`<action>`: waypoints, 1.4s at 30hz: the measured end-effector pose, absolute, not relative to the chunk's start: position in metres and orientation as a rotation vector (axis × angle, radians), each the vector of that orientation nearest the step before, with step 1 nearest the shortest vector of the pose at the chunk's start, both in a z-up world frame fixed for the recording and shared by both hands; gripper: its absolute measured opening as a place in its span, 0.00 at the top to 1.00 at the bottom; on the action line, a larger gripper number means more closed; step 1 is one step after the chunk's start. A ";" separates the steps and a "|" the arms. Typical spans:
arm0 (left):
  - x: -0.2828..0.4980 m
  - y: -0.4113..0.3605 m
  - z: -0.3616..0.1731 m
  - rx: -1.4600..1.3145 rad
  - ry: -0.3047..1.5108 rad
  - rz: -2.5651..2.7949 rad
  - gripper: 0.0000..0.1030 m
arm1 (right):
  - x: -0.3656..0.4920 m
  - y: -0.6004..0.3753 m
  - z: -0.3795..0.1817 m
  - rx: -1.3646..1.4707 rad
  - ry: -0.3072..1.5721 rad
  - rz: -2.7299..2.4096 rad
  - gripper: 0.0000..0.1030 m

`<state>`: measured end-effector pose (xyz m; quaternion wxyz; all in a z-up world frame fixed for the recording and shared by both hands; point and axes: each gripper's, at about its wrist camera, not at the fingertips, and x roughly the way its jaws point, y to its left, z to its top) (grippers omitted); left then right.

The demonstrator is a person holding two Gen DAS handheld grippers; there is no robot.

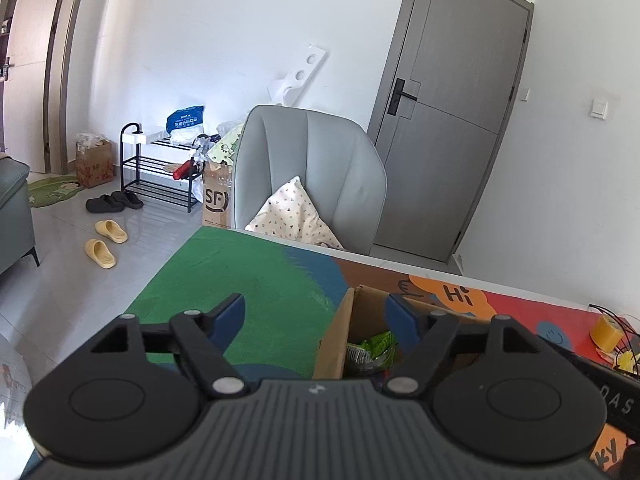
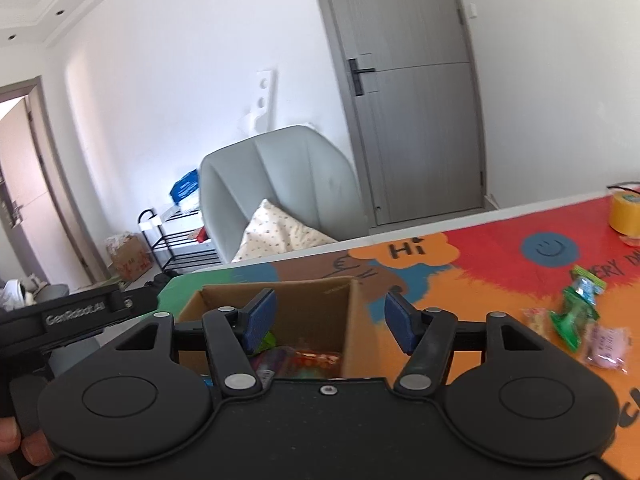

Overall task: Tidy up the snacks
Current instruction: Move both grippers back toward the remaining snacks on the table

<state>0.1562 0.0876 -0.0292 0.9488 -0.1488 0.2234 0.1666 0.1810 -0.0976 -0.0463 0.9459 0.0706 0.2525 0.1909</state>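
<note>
An open cardboard box (image 1: 334,340) (image 2: 304,304) stands on the colourful table mat (image 1: 248,272) (image 2: 480,264). Snack packets lie inside it: a green one (image 1: 372,346) and an orange-red one (image 2: 316,358). My left gripper (image 1: 318,312) hovers open over the box's left wall, one blue pad outside the box and one over its inside, nothing between them. My right gripper (image 2: 330,314) is open above the box, straddling its right wall, holding nothing. More snacks lie on the mat to the right: a green packet (image 2: 576,308), a pink one (image 2: 606,346) and a pale one (image 2: 536,318).
A yellow tape roll (image 1: 608,330) (image 2: 626,216) sits near the table's far right with black wires. Beyond the table stand a grey armchair (image 1: 312,172) with a spotted pillow (image 1: 292,216), a shoe rack (image 1: 160,168), boxes and a grey door (image 1: 448,112). The left gripper's body (image 2: 76,312) shows in the right wrist view.
</note>
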 end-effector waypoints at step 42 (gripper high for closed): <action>0.122 -0.012 -0.044 -0.199 0.513 0.254 0.07 | 0.122 -0.206 -0.061 0.182 0.528 0.271 0.00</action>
